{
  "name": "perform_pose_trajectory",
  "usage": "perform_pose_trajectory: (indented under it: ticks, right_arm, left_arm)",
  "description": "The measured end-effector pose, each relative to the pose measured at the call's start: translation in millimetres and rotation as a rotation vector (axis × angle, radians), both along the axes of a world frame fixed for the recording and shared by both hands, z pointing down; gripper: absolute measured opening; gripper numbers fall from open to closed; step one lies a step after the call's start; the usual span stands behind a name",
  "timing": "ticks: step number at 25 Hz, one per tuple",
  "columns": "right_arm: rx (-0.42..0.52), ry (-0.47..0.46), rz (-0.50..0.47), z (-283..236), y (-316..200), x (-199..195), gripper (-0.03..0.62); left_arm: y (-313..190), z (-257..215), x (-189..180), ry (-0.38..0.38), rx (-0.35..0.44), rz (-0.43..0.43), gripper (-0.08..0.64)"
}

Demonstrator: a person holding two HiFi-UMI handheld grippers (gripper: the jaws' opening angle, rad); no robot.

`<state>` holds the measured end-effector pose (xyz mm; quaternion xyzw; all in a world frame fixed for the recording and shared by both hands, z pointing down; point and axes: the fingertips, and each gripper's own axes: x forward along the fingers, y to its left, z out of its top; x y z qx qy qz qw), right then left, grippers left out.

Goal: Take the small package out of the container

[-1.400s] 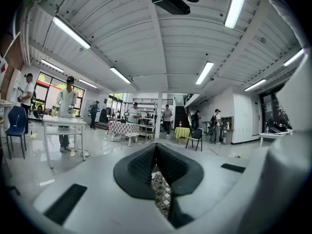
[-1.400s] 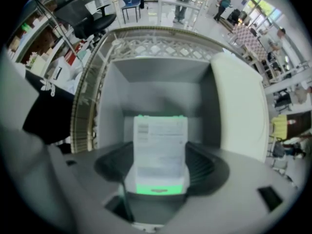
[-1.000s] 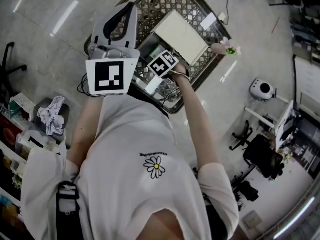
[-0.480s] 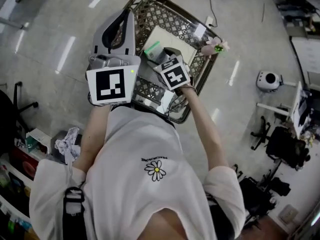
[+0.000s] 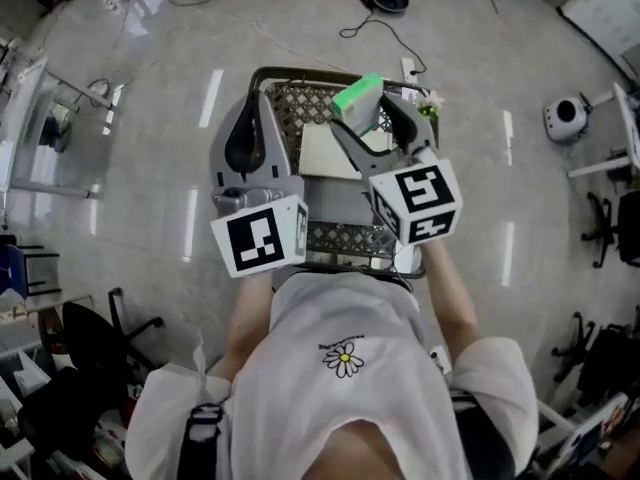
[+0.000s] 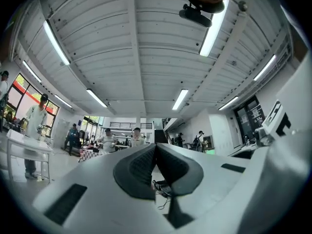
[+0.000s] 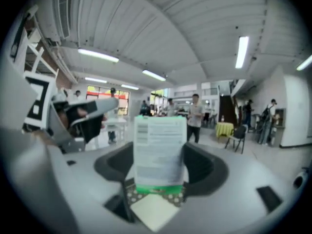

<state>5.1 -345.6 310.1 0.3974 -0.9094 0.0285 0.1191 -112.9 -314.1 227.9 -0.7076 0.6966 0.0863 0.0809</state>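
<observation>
The right gripper [image 5: 378,118] is clamping the small green package [image 5: 357,96], holding it above the basket [image 5: 300,118], so it's looking lifted clear. The left gripper [image 5: 248,118] is hanging closed, empty. Only setting down is remaining.

Large open indoor hall, in kind a shared lab or workshop floor. Shown by polished grey floor [image 5: 140,168] with loose cables [image 5: 385,23] at the far side and wheeled office chairs [image 5: 612,230] at right; ribbed white ceiling [image 6: 146,43] with long strip lights [image 6: 181,99]; tables [image 6: 27,147] and standing people [image 6: 38,116] before a glazed front [image 6: 19,87] at far left.
</observation>
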Motion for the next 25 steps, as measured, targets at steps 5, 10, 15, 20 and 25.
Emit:
perform_pose_trajectory:
  ticks: [5, 10, 15, 20, 25]
  right_arm:
    - [0.137, -0.098, 0.121, -54.1, 17.4, 48.8, 0.318]
    - [0.211, -0.167, 0.277, -63.8, 45.0, 102.2, 0.318]
    - [0.256, -0.188, 0.360, -65.8, 62.1, 130.5, 0.318]
    - [0.271, -0.194, 0.398, -62.1, 69.3, 136.2, 0.318]
    - [0.272, -0.158, 0.407, -54.8, 68.9, 133.6, 0.318]
  left_arm:
    - [0.0, -8.4, 34.7, -0.057, 0.021, 0.046, 0.025]
    - [10.3, -9.0, 68.3, -0.071, 0.031, 0.109, 0.025]
    - [16.1, -8.6, 90.5, -0.084, 0.037, 0.145, 0.025]
    - [20.1, -10.0, 99.8, -0.090, 0.037, 0.164, 0.025]
    - [21.9, -9.4, 104.1, -0.081, 0.027, 0.165, 0.025]
